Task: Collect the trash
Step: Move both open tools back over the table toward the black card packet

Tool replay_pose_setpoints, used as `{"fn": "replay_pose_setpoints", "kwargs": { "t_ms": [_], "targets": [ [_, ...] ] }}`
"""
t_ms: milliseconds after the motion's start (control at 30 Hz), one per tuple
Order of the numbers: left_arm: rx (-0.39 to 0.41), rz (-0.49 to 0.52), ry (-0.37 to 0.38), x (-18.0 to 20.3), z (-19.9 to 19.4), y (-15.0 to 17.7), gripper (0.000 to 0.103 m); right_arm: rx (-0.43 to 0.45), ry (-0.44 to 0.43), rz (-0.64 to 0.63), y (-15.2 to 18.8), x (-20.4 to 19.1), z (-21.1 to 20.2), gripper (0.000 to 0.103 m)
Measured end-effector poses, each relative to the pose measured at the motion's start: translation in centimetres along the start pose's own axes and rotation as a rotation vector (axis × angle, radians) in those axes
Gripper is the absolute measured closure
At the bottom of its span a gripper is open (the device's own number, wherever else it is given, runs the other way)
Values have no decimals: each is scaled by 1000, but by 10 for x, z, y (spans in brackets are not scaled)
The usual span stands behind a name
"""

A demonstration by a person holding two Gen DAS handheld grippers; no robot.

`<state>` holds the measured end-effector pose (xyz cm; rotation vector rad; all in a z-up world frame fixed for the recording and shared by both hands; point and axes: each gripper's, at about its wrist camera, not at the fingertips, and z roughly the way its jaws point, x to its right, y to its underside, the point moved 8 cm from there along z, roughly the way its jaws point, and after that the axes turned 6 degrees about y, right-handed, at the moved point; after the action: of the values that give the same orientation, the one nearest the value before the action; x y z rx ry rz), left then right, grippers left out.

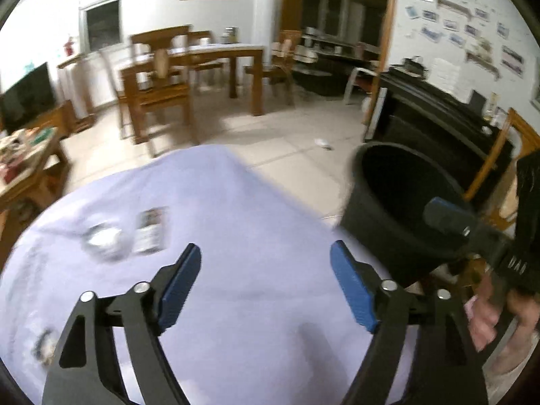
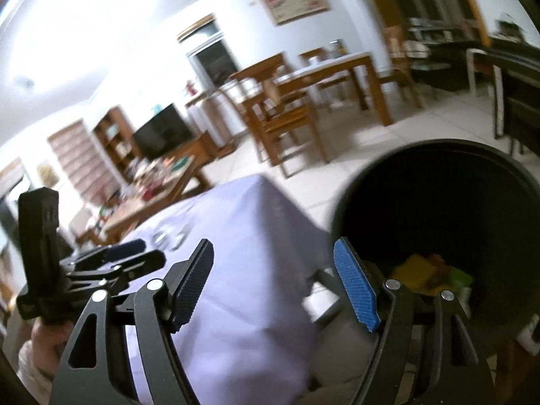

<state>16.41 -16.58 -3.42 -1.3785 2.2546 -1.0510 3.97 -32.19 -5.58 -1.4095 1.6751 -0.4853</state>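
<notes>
My left gripper [image 1: 265, 253] hangs open over a table under a lilac cloth [image 1: 236, 287], with nothing between its blue pads. Ahead and to its left lie a crumpled clear wrapper [image 1: 103, 238] and a small printed packet [image 1: 152, 229]; another scrap [image 1: 44, 344] lies at the near left edge. A black bin [image 1: 398, 209] stands off the table's right side. My right gripper [image 2: 273, 253] is open and empty by the table's corner, with the bin [image 2: 438, 202] just right of it. Yellow, orange and green trash [image 2: 432, 270] lies inside the bin.
A low wooden table [image 1: 23, 165] crowded with items stands to the left. Wooden dining table [image 1: 216, 57] and chairs [image 1: 158, 91] stand farther back on the tiled floor, where a small white scrap [image 1: 322, 143] lies. A dark cabinet [image 1: 438, 114] is behind the bin.
</notes>
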Motion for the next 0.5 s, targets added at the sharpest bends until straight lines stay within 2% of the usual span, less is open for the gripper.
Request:
{"fn": "replay_pose_setpoints", "kwargs": {
  "t_ms": [133, 233, 333, 500],
  "targets": [
    [-37, -20, -103, -65, -28, 30, 22, -60, -64, -92, 2, -68, 25, 25],
    [-71, -32, -159, -111, -44, 56, 9, -111, -105, -163, 5, -120, 47, 25],
    [-106, -25, -233, -152, -56, 76, 9, -147, -125, -236, 8, -165, 69, 23],
    [-173, -39, -250, -189, -58, 103, 9, -210, -125, -378, 11, -232, 120, 21]
  ]
}}
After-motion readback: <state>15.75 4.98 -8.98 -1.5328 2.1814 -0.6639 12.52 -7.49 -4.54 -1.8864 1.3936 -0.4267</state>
